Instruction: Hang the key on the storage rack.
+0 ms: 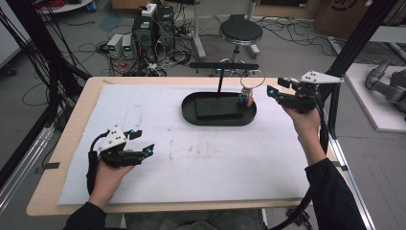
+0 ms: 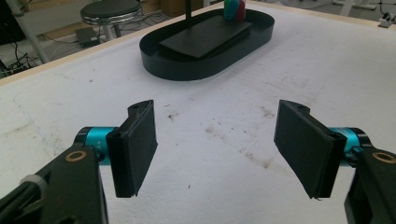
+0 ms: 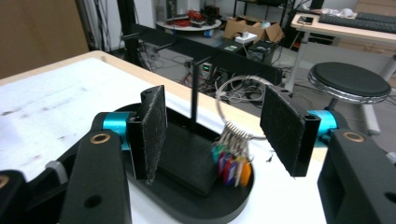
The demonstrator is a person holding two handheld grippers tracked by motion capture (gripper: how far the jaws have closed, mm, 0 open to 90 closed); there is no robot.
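A black oval tray (image 1: 218, 123) sits at the back middle of the white mat, with a flat black block in it and a thin T-shaped stand (image 1: 223, 65) rising from it. A wire key ring (image 1: 252, 79) with several coloured tags (image 1: 246, 99) hangs at the tray's right end. My right gripper (image 1: 276, 86) is open just right of the ring. In the right gripper view the ring (image 3: 240, 78) and tags (image 3: 231, 165) lie beyond the gripper (image 3: 219, 133), untouched. My left gripper (image 1: 145, 141) is open and empty over the mat at front left, and the tray (image 2: 187, 74) lies well ahead of that gripper (image 2: 217, 149).
The white mat (image 1: 191, 158) covers most of the wooden table (image 1: 72, 139). Behind the table stand a round stool (image 1: 241, 32), computer boxes (image 1: 148, 33) and loose cables on the floor. A black frame post (image 1: 356, 38) rises at the table's right edge.
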